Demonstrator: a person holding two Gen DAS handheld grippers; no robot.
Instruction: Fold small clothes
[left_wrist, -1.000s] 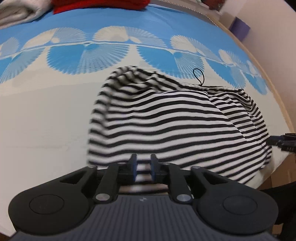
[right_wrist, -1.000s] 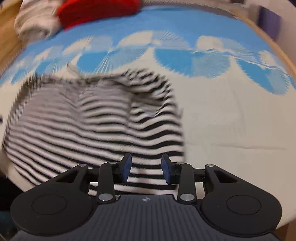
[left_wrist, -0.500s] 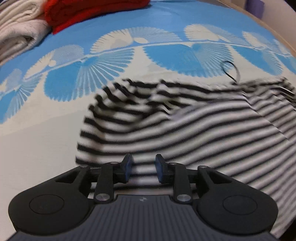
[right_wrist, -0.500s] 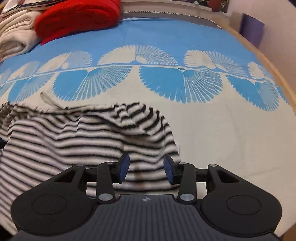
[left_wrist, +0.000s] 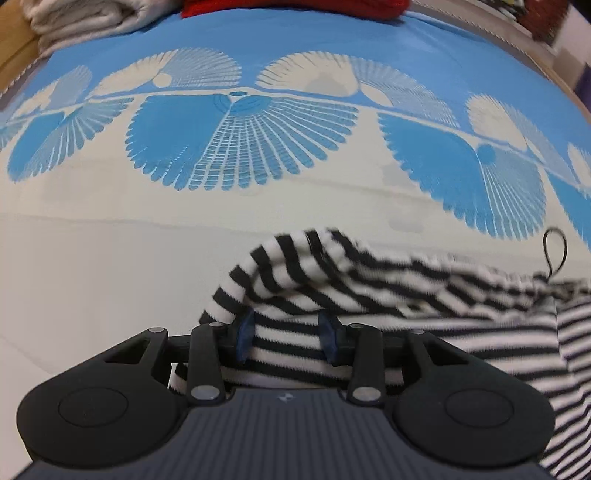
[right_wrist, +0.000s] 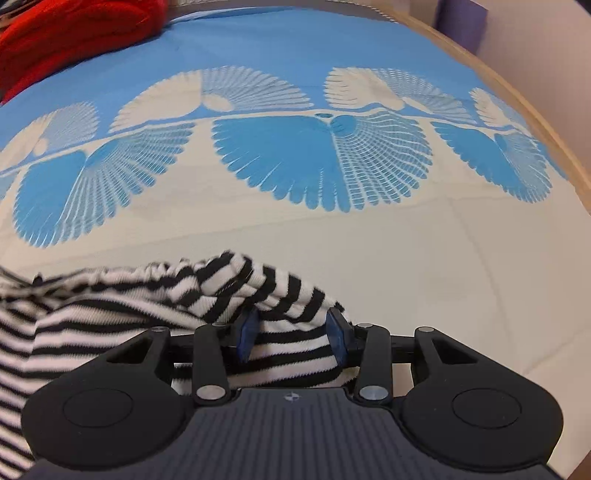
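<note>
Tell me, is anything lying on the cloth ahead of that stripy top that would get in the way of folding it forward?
Nothing visible does. Ahead of the striped top the blue-and-cream cloth lies bare. The red item and the pale folded laundry sit at the far edge, well apart from it. Both claws, left and right, have striped fabric between their pads.

One black-and-white striped garment lies between the pads of two tools, left tool and right tool. Beyond them: one red item, one pale folded pile, one patterned blue-and-cream cloth.
</note>
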